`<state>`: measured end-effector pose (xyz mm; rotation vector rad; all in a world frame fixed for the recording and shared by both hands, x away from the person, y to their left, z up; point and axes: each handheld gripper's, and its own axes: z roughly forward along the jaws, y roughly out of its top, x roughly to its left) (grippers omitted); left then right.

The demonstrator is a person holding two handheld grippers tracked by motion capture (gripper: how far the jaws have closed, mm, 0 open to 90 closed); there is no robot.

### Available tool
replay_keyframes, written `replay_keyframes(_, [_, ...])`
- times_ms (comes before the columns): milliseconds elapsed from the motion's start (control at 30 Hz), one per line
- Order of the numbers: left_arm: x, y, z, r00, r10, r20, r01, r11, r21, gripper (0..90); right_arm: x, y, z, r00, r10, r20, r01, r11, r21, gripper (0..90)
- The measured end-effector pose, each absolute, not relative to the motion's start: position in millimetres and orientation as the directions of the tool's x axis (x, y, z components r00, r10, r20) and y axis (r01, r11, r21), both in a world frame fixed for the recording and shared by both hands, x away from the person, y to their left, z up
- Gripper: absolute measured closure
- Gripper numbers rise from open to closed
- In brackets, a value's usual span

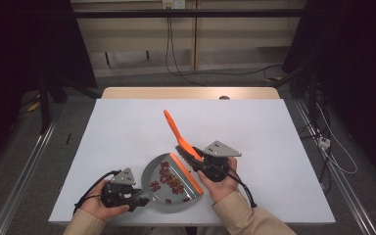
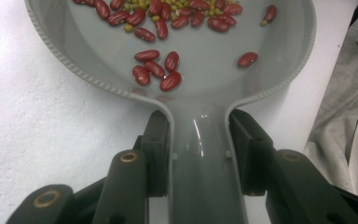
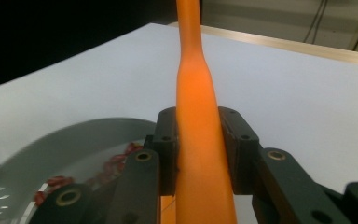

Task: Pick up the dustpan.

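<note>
A grey dustpan [image 1: 174, 188] lies near the table's front edge, holding several red beans [image 1: 169, 177] and small yellow-green ones. My left gripper [image 1: 138, 197] is shut on the dustpan's handle [image 2: 200, 154], with its pads [image 2: 157, 140] pressed on both sides. Red beans [image 2: 156, 70] lie in the pan [image 2: 279, 56] just ahead of the jaws. My right gripper [image 1: 198, 159] is shut on an orange brush's handle [image 1: 176, 131], which slants up toward the table's far side. Its pads [image 3: 168, 140] clamp the orange handle [image 3: 198, 135]. The brush's head sits at the pan's orange lip [image 1: 187, 172].
A white sheet [image 1: 127, 127] covers the wooden table [image 1: 191, 92]. Dark stands and cables lie on the floor beyond and beside it. A person's sleeves [image 1: 245, 215] come in at the bottom.
</note>
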<state>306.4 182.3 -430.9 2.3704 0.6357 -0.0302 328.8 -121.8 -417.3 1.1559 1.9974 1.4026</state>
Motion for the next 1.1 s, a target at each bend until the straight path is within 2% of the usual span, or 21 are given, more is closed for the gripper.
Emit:
replay_keyframes(167, [306, 182, -429, 0.883, 0.433, -0.181, 0.448, -0.664, 0.599, 62.4, 331, -124, -436, -0.528, 0.849, 0.023, 0.386, 0.216, 0.897, 71.0])
replay_keyframes(333, [302, 184, -426, 0.883, 0.432, -0.183, 0.451, -0.669, 0.592, 62.4, 318, -104, -439, -0.572, 0.818, 0.064, 0.392, 0.204, 0.897, 70.8])
replay_keyframes(500, [303, 184, -426, 0.88, 0.437, -0.186, 0.455, -0.666, 0.591, 62.4, 315, -97, -429, -0.606, 0.776, 0.177, 0.389, 0.094, 0.917, 71.1])
replay_keyframes(567, [303, 184, -427, 0.883, 0.433, -0.183, 0.451, -0.67, 0.59, 62.4, 317, -100, -423, -0.595, 0.794, 0.122, 0.36, 0.129, 0.924, 71.0])
replay_keyframes(633, [303, 184, -429, 0.882, 0.435, -0.182, 0.452, -0.671, 0.587, 62.4, 321, -107, -420, -0.583, 0.8, 0.143, 0.368, 0.103, 0.924, 71.1])
replay_keyframes(767, [303, 183, -429, 0.882, 0.441, -0.165, 0.445, -0.667, 0.598, 62.3, 324, -119, -417, -0.572, 0.812, 0.113, 0.353, 0.12, 0.928, 71.0])
replay_keyframes(1100, [304, 175, -436, 0.881, 0.456, -0.129, 0.437, -0.679, 0.589, 62.7, 330, -135, -425, -0.539, 0.834, 0.117, 0.389, 0.123, 0.913, 71.0])
